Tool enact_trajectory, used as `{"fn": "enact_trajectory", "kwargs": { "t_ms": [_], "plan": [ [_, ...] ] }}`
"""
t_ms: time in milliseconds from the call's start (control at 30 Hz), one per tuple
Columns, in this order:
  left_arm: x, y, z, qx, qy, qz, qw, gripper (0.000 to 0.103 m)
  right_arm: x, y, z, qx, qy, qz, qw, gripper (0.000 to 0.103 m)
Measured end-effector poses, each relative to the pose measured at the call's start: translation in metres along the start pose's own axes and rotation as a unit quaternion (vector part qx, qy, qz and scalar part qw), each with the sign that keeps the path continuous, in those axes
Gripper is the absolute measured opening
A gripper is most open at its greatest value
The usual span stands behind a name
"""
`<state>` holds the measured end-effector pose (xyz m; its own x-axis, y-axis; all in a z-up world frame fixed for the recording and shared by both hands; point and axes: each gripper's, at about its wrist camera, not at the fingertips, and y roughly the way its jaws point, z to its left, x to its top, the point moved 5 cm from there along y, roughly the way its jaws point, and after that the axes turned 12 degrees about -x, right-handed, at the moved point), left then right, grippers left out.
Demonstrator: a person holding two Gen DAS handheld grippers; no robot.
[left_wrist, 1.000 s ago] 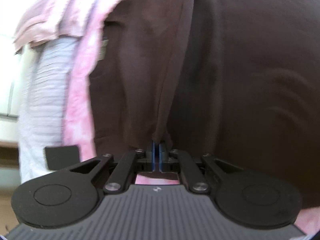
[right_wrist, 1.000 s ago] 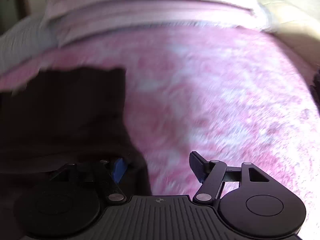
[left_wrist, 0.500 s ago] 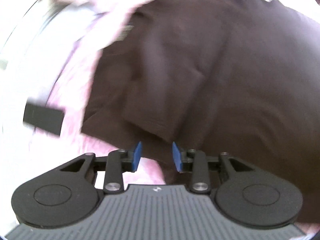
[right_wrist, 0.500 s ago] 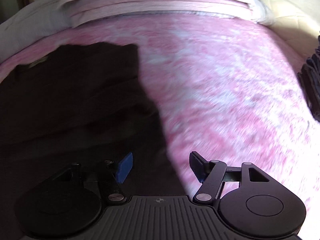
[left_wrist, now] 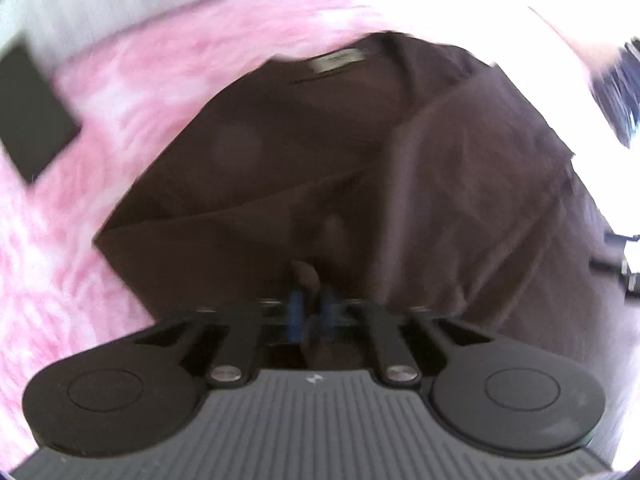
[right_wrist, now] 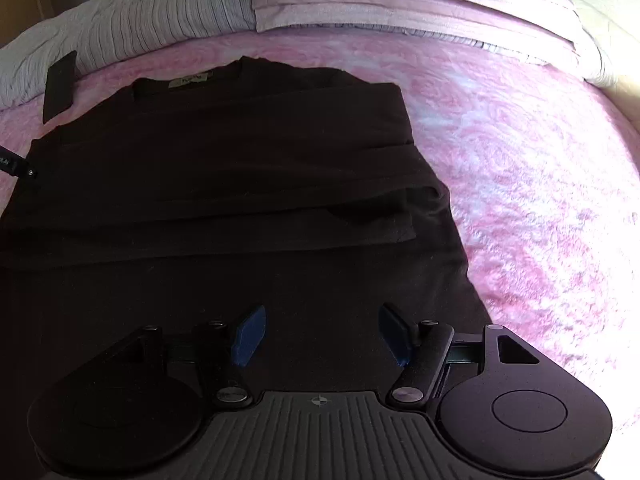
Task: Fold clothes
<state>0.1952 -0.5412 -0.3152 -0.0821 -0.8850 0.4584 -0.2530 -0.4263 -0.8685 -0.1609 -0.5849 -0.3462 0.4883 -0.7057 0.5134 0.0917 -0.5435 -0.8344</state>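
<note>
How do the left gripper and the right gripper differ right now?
The left gripper is shut, its blue pads pinching a fold of the dark brown shirt; its jaws have just been closing. The right gripper stands open, pads wide apart with nothing pinched between them, only shirt lying below. The left view is blurred; the right is sharp. Both point down at the same shirt on the pink blanket.

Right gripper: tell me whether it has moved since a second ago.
Yes. The right gripper has backed away from the folded pink bedding; more of the dark shirt shows ahead.
</note>
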Motion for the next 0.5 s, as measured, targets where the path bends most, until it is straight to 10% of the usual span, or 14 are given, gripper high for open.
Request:
{"fn": "enact_trajectory", "kwargs": {
  "t_ms": [67,133,300,500],
  "plan": [
    [-0.001,-0.021,-0.036,0.124,0.154,-0.033,0.9797,0.003,0.0,0.0,-0.001,-0.003,0.004,0.005,1.0,0.066],
    [-0.005,-0.035,-0.041,0.17,0.161,-0.056,0.9706,0.007,0.004,0.002,-0.002,-0.007,0.007,0.006,1.0,0.066],
    [-0.043,-0.016,0.015,0.16,-0.036,0.038,0.9858,0.016,0.008,0.006,0.003,-0.002,-0.007,0.006,1.0,0.066],
    [-0.062,-0.027,-0.008,0.114,-0.002,0.012,0.9934,0.019,0.0,0.012,0.01,0.018,-0.008,0.024,1.0,0.066]
  ]
}}
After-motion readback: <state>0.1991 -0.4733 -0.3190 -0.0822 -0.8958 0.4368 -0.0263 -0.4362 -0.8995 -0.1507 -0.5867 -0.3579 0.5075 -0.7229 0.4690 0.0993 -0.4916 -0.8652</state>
